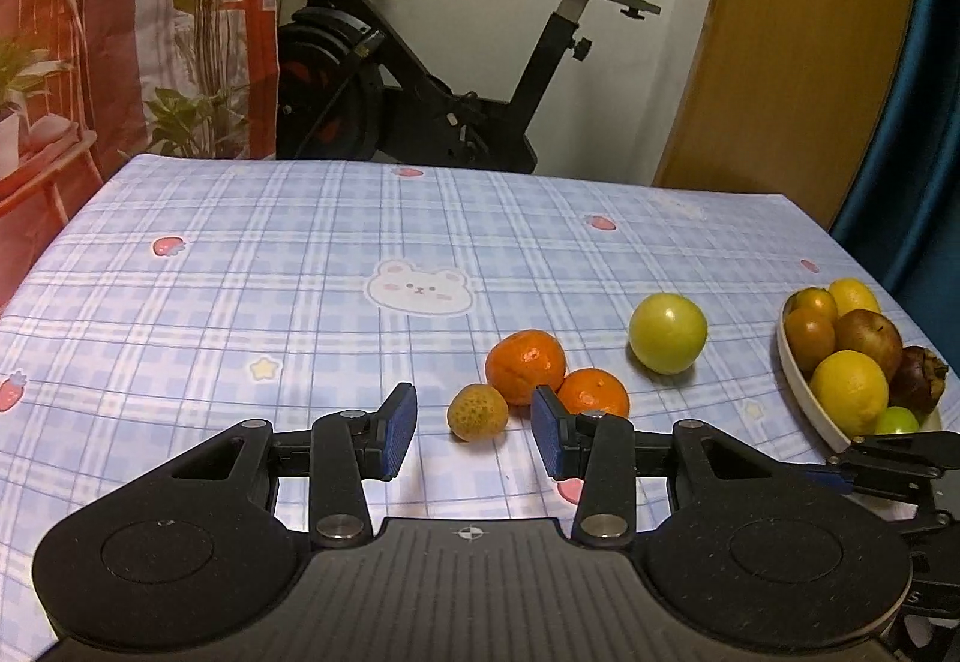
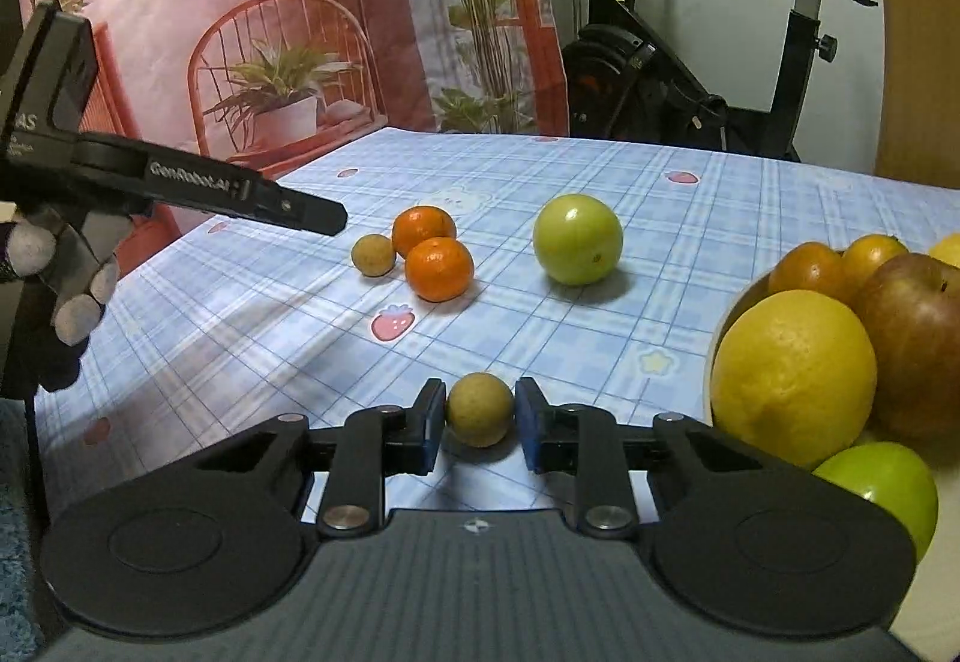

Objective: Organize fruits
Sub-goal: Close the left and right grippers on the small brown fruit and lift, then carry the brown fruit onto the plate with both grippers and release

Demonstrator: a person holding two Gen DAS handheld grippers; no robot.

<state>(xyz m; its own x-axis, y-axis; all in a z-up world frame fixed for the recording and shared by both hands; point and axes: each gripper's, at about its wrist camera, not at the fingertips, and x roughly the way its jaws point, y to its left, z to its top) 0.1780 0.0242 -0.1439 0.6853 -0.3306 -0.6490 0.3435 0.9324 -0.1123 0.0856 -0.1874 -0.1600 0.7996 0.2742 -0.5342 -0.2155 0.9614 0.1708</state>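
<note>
The right gripper (image 2: 479, 416) has its two blue pads closed on a small brown round fruit (image 2: 479, 409), low over the checked tablecloth (image 2: 690, 218) and just beside the white bowl (image 1: 801, 392). The left gripper (image 1: 474, 419) is partly open and holds nothing; a second small brown fruit (image 1: 477, 412) lies on the cloth ahead of its gap, untouched by the pads. Touching that fruit are two oranges (image 1: 525, 365), one against the other, and a green apple (image 1: 667, 332) sits apart from them, nearer the bowl. The bowl already holds lemons, orange fruits, a reddish apple, a dark shrivelled fruit and a small green one, so the sorting looks well under way. By my judgement, what remains is the fruit now gripped plus the four loose on the cloth: the brown one, both oranges and the green apple.
</note>
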